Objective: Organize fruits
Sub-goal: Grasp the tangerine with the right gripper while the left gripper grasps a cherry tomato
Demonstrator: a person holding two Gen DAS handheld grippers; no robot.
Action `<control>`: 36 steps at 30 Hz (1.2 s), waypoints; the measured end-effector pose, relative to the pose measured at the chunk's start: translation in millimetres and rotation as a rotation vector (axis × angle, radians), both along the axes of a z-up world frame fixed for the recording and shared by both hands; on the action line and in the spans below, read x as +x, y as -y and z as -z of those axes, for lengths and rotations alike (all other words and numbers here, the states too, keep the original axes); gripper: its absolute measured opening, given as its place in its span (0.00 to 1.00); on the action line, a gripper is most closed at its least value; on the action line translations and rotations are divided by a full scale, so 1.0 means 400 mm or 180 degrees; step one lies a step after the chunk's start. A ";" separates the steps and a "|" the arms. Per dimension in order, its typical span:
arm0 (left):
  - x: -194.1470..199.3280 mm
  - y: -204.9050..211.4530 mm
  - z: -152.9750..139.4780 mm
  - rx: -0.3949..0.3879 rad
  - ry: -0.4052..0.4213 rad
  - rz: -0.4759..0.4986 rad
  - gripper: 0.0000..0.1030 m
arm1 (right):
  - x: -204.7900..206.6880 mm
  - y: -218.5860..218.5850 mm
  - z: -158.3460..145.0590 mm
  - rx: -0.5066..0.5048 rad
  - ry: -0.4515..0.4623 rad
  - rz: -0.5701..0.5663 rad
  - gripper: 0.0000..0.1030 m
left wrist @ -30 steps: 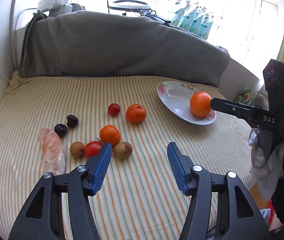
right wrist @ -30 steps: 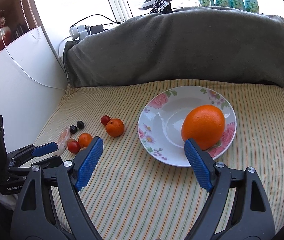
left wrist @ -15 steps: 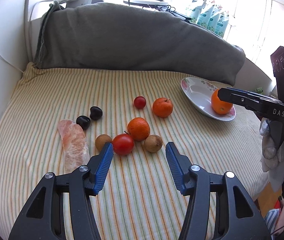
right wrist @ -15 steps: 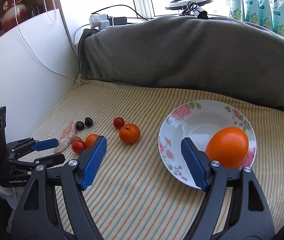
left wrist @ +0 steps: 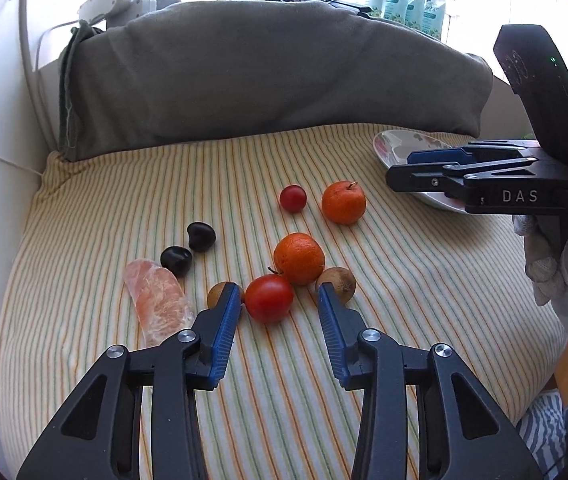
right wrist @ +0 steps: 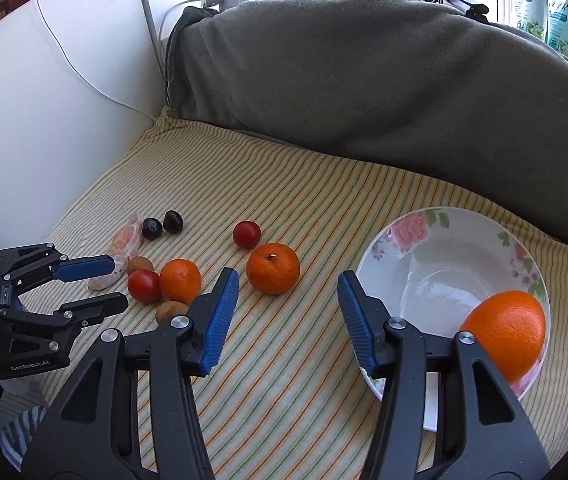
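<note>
A: The left gripper (left wrist: 279, 300) points down at the tomato (left wrist: 269, 297), which lies in the gap at its fingertips. Its jaws are closing, but the pads do not press on the fruit yet, so nothing is held.

B: And the right gripper (right wrist: 288, 292)?

A: Its jaws are closing too, on nothing. It hangs over bare cloth beside the plate (right wrist: 424, 232), with a mandarin (right wrist: 273, 268) just beyond its fingertips.

B: Where do the fruits lie?

A: One orange (right wrist: 504, 336) is in the plate, at its near rim. The rest are on the cloth (left wrist: 163, 184), well apart from the plate: the tomato touches a second mandarin (left wrist: 299, 258), with a brown fruit (left wrist: 338, 279) on one side and another largely hidden behind the left finger.

B: So which step is it?

A: Likely picking the tomato for the plate. The next move calls for a gentle close on soft fruit, then a lift clear of the mandarin, which might roll when its neighbour goes.
</note>
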State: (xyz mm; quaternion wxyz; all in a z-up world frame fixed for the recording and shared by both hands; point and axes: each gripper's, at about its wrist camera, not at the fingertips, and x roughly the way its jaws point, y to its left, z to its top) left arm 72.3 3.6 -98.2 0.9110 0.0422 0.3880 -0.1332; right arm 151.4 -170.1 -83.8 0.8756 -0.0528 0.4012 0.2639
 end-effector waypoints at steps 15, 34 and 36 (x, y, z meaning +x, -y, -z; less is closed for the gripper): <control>0.034 0.018 0.033 0.0169 -0.0055 0.0077 0.34 | 0.074 -0.083 0.061 -0.0344 -0.0096 -0.0197 0.51; 0.045 0.015 0.057 0.0131 -0.0068 0.0071 0.28 | 0.093 -0.140 0.102 -0.0455 -0.0237 -0.0438 0.41; 0.044 0.015 0.059 0.0116 -0.0060 0.0062 0.28 | 0.093 -0.138 0.103 -0.0451 -0.0252 -0.0444 0.41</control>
